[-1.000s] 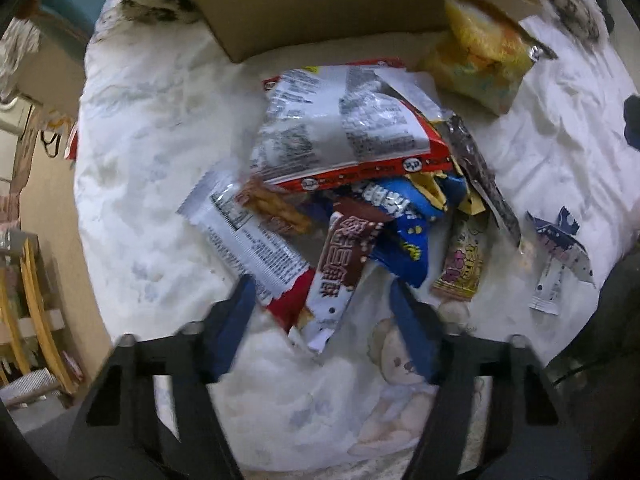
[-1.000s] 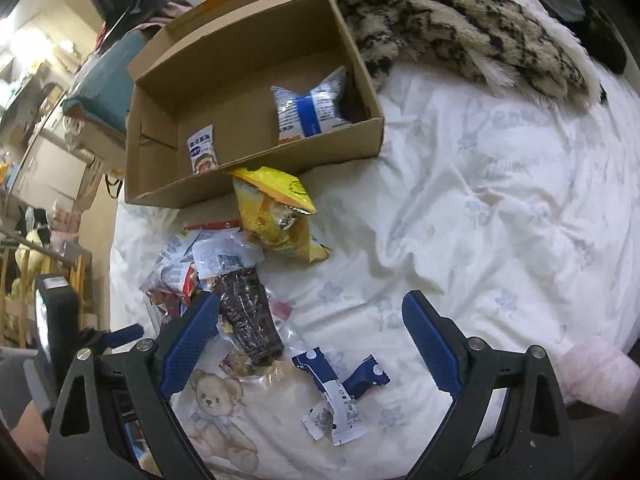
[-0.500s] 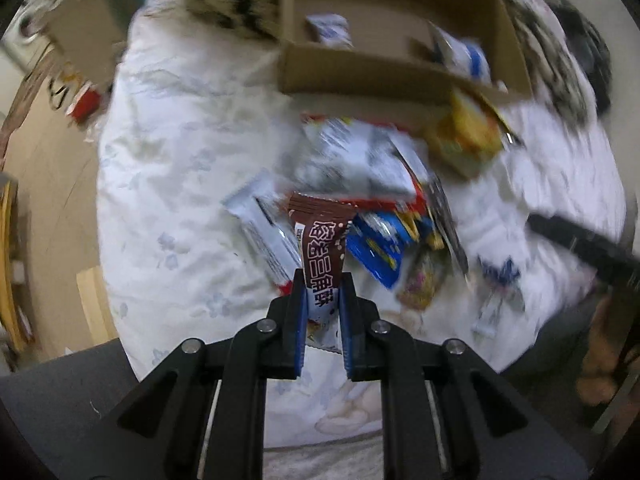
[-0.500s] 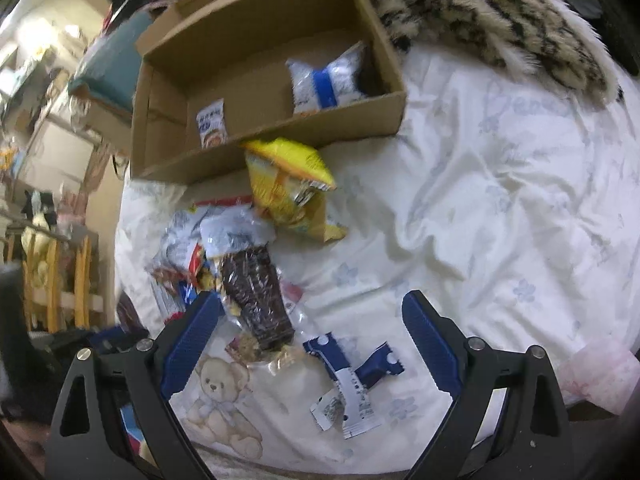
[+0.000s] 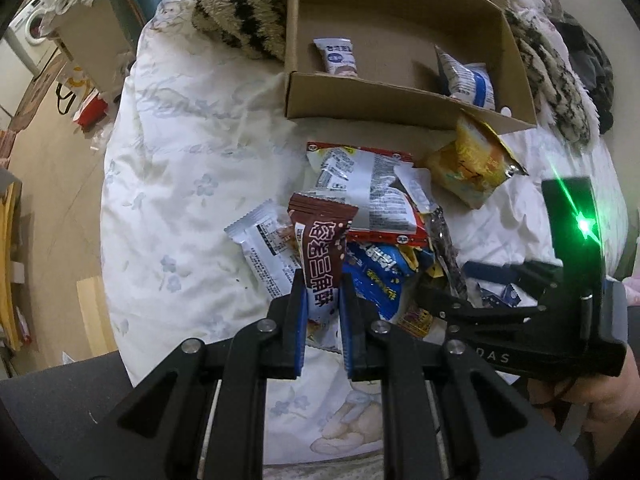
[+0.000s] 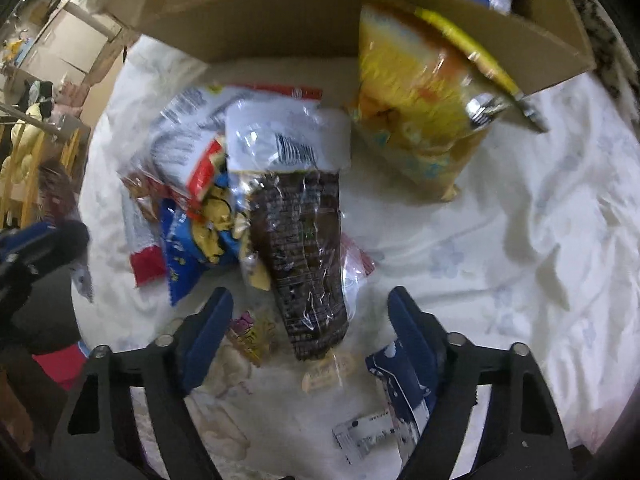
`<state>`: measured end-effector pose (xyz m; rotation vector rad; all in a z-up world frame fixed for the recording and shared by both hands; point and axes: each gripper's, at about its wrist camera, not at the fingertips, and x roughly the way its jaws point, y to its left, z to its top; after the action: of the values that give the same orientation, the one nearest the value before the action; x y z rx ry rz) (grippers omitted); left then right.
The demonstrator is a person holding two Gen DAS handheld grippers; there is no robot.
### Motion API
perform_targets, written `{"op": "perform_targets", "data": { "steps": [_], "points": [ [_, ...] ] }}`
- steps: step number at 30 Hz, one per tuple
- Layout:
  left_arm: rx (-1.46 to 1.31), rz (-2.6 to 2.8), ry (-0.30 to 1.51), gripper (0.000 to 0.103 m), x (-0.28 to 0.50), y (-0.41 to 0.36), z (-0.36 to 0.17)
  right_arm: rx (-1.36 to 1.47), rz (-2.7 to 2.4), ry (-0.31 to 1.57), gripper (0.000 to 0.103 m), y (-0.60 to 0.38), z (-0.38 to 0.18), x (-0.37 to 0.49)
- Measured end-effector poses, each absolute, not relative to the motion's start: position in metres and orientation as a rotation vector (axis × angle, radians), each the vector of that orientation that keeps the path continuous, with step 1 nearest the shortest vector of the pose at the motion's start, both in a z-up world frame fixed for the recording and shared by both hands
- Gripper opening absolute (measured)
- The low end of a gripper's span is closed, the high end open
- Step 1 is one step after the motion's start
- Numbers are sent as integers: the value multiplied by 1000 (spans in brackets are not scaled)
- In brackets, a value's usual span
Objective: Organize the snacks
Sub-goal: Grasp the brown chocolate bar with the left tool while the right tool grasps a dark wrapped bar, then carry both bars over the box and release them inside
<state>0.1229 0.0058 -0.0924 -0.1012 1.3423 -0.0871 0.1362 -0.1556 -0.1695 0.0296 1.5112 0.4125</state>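
A brown snack packet is clamped upright between the closed fingers of the left gripper, raised above the snack pile on the bedsheet. Its lower end is hidden by the fingers. The right gripper is spread wide over a dark clear-wrapped packet; the cardboard box is blurred and cut off.

- right wrist view motion-blurred — print on yellow bag unreadable
- cardboard box cut off at 12 o'clock
- brown wrapper lower end hidden between left gripper fingers
- blue packet partly behind right finger, 5 o'clock
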Motion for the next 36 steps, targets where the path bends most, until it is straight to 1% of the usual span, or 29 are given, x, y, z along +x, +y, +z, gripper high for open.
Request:
{"op": "perform_targets", "data": {
  "steps": [3, 4, 5, 7, 9, 11, 14, 22, 23, 24, 26, 32, 36],
  "points": [
    [-114, -85, 1349, 12, 123, 8, -93, 72, 434, 1501, 55, -161, -165, 134],
    [-115, -87, 1347, 12, 122, 8, -93, 85, 443, 1499, 46, -164, -163, 134],
    [-115, -90, 1345, 12, 122, 7, -92, 121, 448, 1493, 42, -169, -160, 133],
    [-111, -96, 1342, 12, 122, 6, -91, 176, 446, 1493, 40, -179, -158, 132],
    [-107, -100, 1339, 12, 121, 4, -91, 235, 423, 1483, 35, -191, -154, 132],
    [-106, -98, 1338, 12, 121, 4, -91, 294, 401, 1476, 26, -202, -151, 135],
    [-109, -90, 1340, 12, 121, 5, -91, 396, 344, 1472, 24, -225, -154, 139],
    [-88, -75, 1331, 12, 122, 5, -93, 235, 348, 1456, 24, -198, -162, 153],
    [-85, -70, 1328, 12, 122, 5, -93, 201, 343, 1448, 21, -194, -161, 153],
    [-85, -64, 1328, 12, 122, 7, -93, 159, 338, 1436, 14, -191, -159, 152],
    [-93, -56, 1331, 12, 122, 10, -94, 149, 342, 1423, 13, -190, -155, 149],
    [-117, -39, 1279, 12, 121, 15, -85, 288, 379, 1344, 12, -207, -122, 134],
    [-119, -41, 1232, 12, 120, 16, -74, 391, 424, 1242, 12, -217, -92, 126]
  ]
}}
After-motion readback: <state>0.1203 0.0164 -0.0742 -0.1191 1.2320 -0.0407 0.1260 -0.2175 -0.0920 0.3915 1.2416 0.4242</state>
